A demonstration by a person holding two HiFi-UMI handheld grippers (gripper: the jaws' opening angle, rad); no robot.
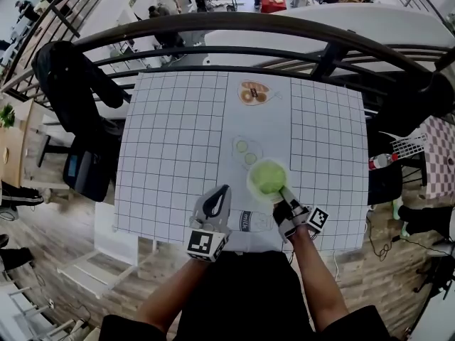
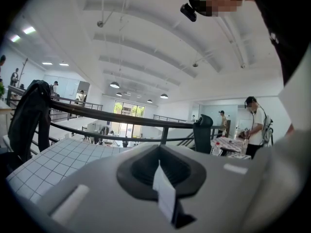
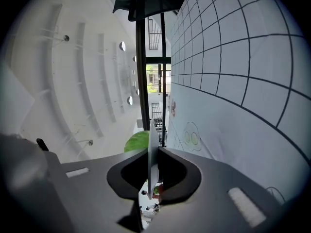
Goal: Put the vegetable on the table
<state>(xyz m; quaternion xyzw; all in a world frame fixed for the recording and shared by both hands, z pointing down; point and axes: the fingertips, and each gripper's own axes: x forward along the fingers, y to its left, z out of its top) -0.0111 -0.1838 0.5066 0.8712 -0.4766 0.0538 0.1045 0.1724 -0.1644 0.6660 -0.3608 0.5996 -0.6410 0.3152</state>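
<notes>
The right gripper pinches the vegetable narrowly by its edge, over the table; the left gripper is closed, empty. That thin hold may slip, letting the vegetable roll off

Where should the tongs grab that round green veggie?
Probably at its rim nearest the person, coming in from that side. The green vegetable looks round and wide across, so only the edge seems to fit; the right tongs are shut on it there.
</notes>
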